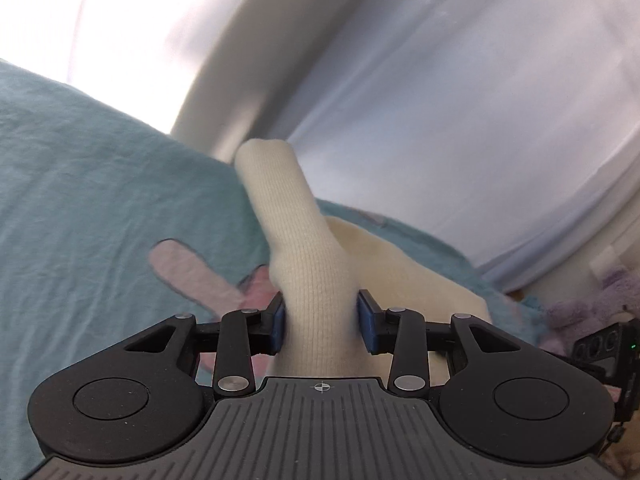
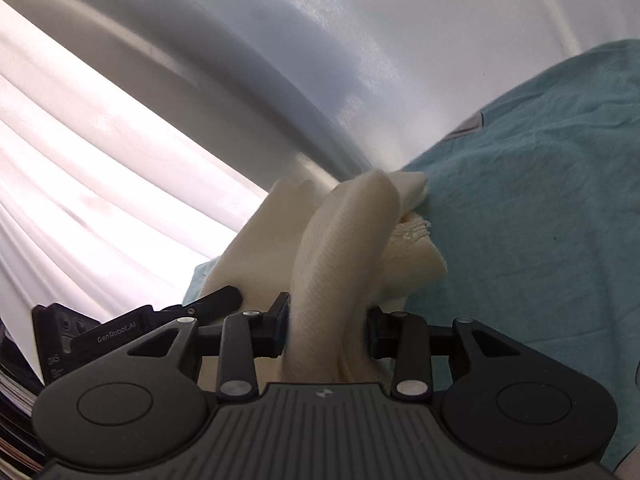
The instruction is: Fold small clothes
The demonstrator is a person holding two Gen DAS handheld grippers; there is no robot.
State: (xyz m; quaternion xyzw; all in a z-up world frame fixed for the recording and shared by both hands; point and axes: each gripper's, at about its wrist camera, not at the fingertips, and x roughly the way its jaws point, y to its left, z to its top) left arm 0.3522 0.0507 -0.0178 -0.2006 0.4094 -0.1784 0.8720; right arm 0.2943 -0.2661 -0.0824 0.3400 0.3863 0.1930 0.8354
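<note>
Gripping the cream garment (image 1: 316, 280) above the teal blanket (image 1: 80, 184), left claw (image 1: 320, 324) and right claw (image 2: 326, 328) each pinch bunched fabric; spread toward 9 and 3 o'clock evenly before lowering.
</note>
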